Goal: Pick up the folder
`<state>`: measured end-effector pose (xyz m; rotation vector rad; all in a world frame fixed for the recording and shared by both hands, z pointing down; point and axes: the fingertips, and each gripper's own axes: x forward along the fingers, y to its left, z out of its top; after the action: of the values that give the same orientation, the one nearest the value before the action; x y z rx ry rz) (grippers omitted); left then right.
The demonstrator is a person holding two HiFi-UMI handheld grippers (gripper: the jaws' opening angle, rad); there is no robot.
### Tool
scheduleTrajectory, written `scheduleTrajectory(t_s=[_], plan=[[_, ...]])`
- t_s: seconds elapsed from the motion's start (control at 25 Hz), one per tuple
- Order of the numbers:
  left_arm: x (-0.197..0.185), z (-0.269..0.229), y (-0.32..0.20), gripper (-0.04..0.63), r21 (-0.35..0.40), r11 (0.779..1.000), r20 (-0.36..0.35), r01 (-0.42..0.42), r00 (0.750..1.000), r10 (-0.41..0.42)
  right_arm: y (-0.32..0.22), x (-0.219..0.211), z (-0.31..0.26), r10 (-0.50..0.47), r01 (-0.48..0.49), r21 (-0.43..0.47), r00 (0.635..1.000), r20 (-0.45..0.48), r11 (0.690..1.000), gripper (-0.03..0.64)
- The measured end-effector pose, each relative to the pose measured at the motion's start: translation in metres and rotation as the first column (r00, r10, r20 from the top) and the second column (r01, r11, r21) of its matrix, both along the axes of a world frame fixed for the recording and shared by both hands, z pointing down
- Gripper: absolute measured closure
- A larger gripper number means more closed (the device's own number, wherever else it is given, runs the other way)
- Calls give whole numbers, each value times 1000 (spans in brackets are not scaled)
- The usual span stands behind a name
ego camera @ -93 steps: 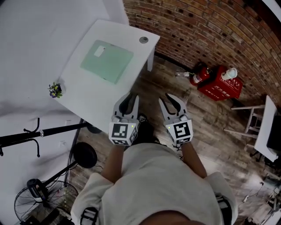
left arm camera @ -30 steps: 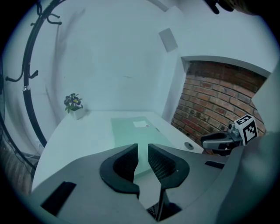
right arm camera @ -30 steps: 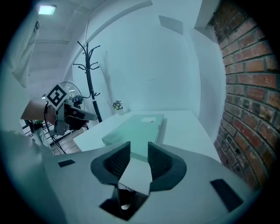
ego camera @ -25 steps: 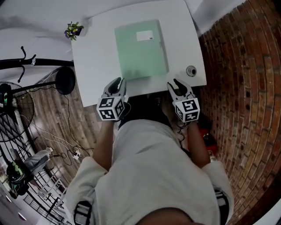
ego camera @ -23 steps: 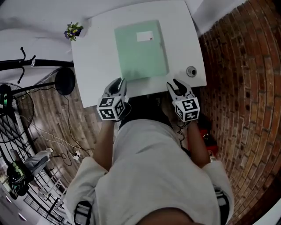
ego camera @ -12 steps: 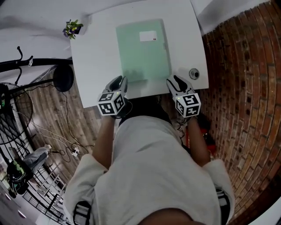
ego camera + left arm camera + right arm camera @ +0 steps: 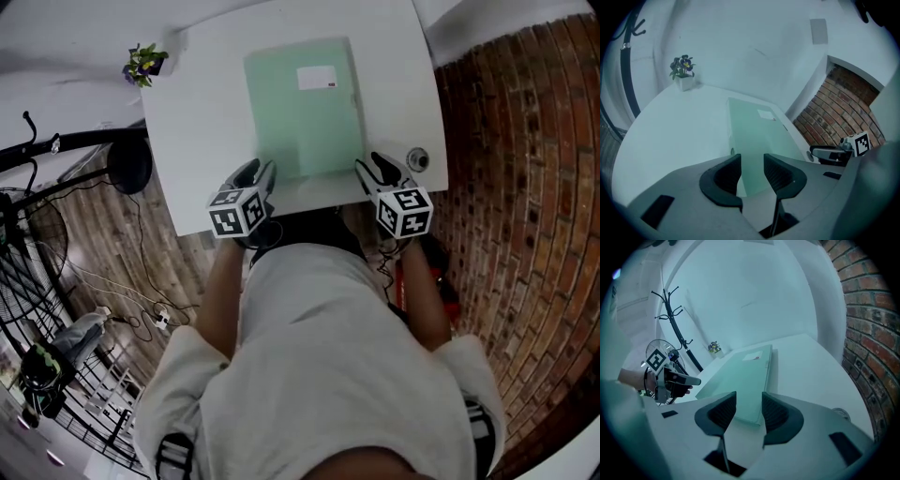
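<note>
A pale green folder [image 7: 300, 108] with a white label lies flat on the white table [image 7: 202, 122]. My left gripper [image 7: 262, 172] sits over the table's near edge at the folder's near left corner. Its jaws are opening, with nothing pressed between them. In the left gripper view the folder [image 7: 754, 133] stretches away just beyond the left gripper [image 7: 751, 159]. My right gripper [image 7: 375, 167] hovers at the folder's near right corner, jaws also opening and empty. The right gripper view shows the folder's [image 7: 743, 373] near edge just ahead of the right gripper [image 7: 749, 398].
A small potted plant [image 7: 141, 64] stands at the table's far left corner. A round metal grommet [image 7: 417, 159] sits in the table by my right gripper. A brick wall [image 7: 516, 187] runs along the right; a coat rack [image 7: 675, 324] and fan [image 7: 28, 281] stand left.
Both grippers have moved forward and down to the folder's near corners. Their jaws stand wider apart than a second ago.
</note>
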<state>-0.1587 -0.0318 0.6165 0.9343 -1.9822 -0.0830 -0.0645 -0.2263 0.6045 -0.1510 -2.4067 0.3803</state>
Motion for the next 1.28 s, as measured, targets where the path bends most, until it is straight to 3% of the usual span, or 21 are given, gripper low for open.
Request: scheduleTrajectory(t_s=[0.56,1.12,1.28], plan=[[-5,28,0,405,-5,1000,-141,31,990,-31,-5,-22,33,-7,-11,-115,988,-155,993,421],[-9,40,-6,374,-12,1000,-220,16,975,-18,-1,-37,48,-3,-46,-213,975,-224,976,362],[-10,39,-9,374,-10,1000,-226,3,974,-6,0,-39,52,-10,-41,-207,971,-240,978,351]])
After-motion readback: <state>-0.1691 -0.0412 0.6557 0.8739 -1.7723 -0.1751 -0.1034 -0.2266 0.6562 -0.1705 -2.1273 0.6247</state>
